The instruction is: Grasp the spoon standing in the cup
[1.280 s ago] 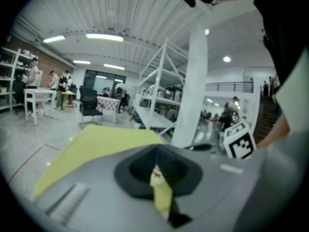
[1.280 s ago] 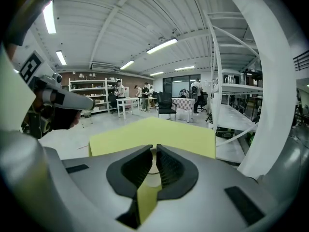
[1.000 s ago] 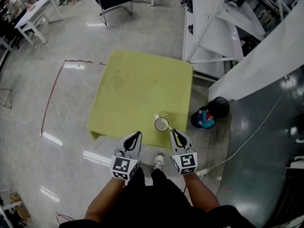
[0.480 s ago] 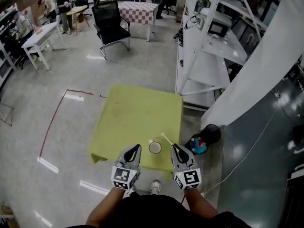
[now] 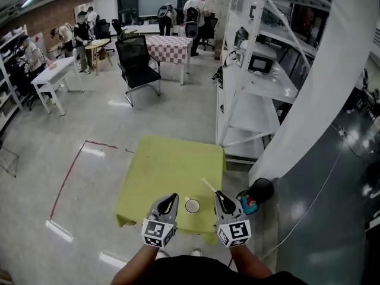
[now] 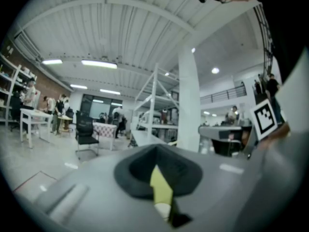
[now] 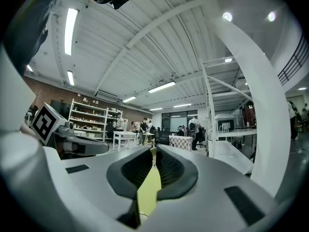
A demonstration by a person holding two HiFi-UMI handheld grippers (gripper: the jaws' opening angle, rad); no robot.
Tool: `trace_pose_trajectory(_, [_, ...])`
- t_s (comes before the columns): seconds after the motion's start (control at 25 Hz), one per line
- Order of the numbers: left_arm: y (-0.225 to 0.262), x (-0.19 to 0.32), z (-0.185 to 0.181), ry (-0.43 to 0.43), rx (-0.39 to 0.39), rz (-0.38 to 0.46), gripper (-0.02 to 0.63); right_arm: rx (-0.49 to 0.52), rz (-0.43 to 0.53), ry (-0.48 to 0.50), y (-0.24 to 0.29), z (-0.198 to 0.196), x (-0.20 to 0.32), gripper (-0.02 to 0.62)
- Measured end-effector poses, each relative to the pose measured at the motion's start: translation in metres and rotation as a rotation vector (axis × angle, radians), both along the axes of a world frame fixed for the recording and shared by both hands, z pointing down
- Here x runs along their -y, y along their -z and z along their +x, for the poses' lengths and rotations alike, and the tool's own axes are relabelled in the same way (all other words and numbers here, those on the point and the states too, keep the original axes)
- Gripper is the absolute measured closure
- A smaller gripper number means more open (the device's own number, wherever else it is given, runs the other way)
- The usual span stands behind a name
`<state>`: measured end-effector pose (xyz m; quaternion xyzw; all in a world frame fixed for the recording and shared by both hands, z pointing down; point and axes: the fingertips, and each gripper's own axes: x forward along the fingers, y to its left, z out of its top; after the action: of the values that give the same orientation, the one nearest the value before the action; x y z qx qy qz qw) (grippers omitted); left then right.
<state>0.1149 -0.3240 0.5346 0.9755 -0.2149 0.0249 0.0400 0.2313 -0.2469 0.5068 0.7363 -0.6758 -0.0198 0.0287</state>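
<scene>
A white cup (image 5: 192,205) stands near the front edge of the yellow-green table (image 5: 166,165). A pale spoon (image 5: 208,186) stands in it and leans up to the right. My left gripper (image 5: 171,197) hovers just left of the cup, well above the table, and my right gripper (image 5: 218,195) hovers just right of it. Both are apart from cup and spoon. In the left gripper view, the left gripper (image 6: 155,151) shows its dark pads meeting, with only a sliver of table between them. In the right gripper view, the right gripper (image 7: 153,151) looks the same, with nothing held.
A black bin (image 5: 259,190) and a colourful bundle (image 5: 246,205) sit on the floor right of the table. White shelving (image 5: 255,88) and a slanted white beam (image 5: 309,100) rise at right. A black chair (image 5: 139,64), a checkered table (image 5: 166,43) and people are far behind.
Both grippers have risen side by side. The head view has tilted up, so the table and cup look smaller and lower and more of the room shows.
</scene>
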Motion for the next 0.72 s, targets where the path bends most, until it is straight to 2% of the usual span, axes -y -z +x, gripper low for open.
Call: trace_pose_trajectory(0.72, [-0.005,-0.005,-0.011,0.013,-0.015,-0.023,0.600,0.017,-0.031,0.000,-0.009,-0.006,-0.005,0.569])
